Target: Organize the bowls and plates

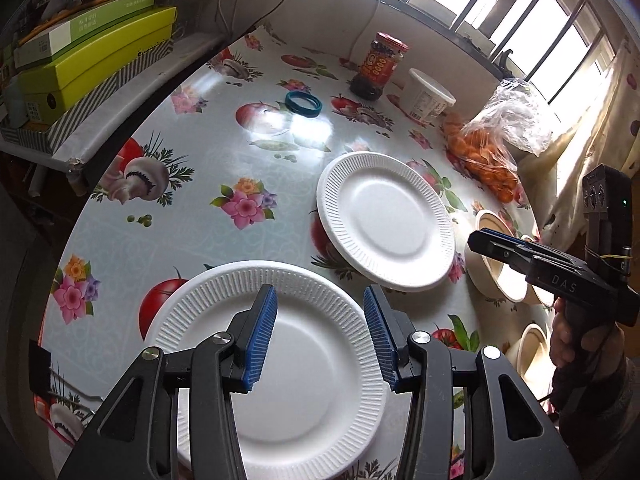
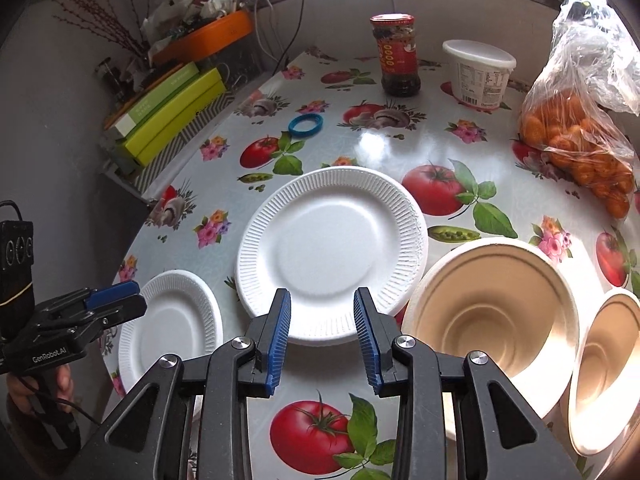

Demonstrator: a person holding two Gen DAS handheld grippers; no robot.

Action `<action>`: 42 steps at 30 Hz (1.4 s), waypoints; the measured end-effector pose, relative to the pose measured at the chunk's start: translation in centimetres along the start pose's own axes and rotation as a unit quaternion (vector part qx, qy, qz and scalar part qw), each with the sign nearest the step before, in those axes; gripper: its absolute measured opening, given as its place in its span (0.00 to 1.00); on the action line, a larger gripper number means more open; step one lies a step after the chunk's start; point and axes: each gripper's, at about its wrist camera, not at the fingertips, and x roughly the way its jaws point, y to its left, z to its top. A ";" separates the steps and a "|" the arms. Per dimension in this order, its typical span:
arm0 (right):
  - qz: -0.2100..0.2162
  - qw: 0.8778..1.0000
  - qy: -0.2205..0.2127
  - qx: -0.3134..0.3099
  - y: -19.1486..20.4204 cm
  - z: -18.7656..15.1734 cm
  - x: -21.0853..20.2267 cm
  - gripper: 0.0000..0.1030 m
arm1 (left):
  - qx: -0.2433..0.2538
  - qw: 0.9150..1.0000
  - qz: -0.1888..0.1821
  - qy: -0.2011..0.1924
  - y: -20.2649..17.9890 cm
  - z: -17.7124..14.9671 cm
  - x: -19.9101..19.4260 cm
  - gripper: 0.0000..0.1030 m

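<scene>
Presently, both tools hold nothing. The left gripper [image 1: 320, 332] stands with jaws wide apart, hovering above the near white foam plate [image 1: 280, 380], which lies flat at the table's near edge. The right gripper [image 2: 322, 334] is likewise open and empty, poised at the near rim of the second white foam plate [image 2: 332, 252], which lies near the middle of the fruit-print tablecloth [image 2: 400, 148].

Two beige paper bowls sit to the right of that plate: a large bowl [image 2: 492, 316], whose rim appears to touch or overlap the plate's edge, and a second bowl [image 2: 604, 368] just beside it.

Judgement: the step in hand appears to be gathering the plates into one stack. To do it well, a jaw should slide under the ribbed rim with the other above, closing gently, since foam will likely dent or crack. Lift level, centre over the other plate, then release.

Limits of observation:
- The near plate's front edge is hidden behind the left gripper's frame.
- Whether the middle plate's right edge rests on the large bowl cannot be told.
- The second bowl is cut off at the right wrist view's border; in the left wrist view the bowls are largely masked by the right tool.
- Label print on the sauce jar [image 2: 398, 56] and white tub [image 2: 480, 76] is illegible.
</scene>
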 end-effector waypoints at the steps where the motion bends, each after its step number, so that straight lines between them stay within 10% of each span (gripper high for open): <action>1: -0.003 1.000 -0.002 0.000 -0.4 0.4 0.1 0.31 | 0.000 1.000 -0.002 0.003 -0.4 0.3 0.5 0.45; 42: -0.011 0.997 0.059 0.047 -6.8 6.3 8.2 0.26 | -0.026 0.997 -0.025 0.070 -1.7 4.4 8.7 0.45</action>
